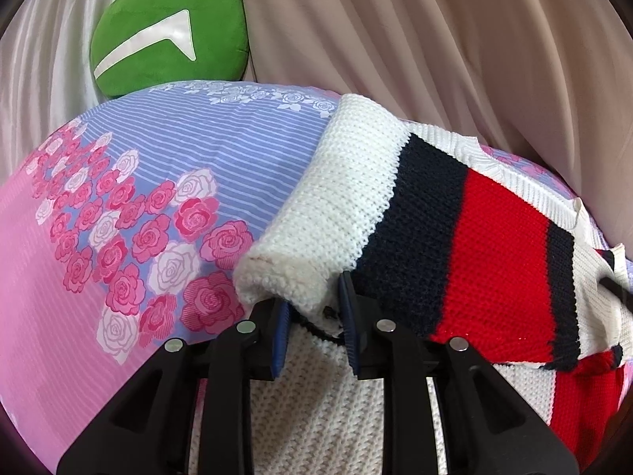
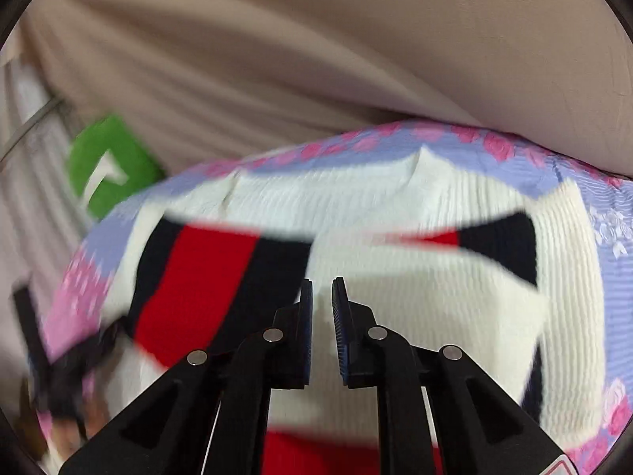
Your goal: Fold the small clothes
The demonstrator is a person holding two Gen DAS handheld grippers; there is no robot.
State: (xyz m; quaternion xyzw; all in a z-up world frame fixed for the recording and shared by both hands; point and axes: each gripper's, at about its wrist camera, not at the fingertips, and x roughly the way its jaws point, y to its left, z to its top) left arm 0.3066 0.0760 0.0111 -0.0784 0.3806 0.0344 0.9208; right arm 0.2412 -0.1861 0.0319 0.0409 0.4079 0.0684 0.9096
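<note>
A small knit sweater point(image 1: 490, 245), white with navy and red stripes, lies on a floral bedsheet point(image 1: 158, 166). My left gripper point(image 1: 314, 297) is shut on the cuff of its white sleeve point(image 1: 332, 198), which is folded over the sweater's body. In the right wrist view the sweater point(image 2: 395, 237) lies spread below, blurred by motion. My right gripper point(image 2: 321, 289) hovers over its white middle with its jaws slightly apart and nothing between them.
A green round cushion point(image 1: 166, 39) rests at the back left of the bed, also in the right wrist view point(image 2: 107, 166). Beige curtains point(image 1: 435, 39) hang behind the bed. The other gripper shows dark and blurred at the left edge point(image 2: 59, 356).
</note>
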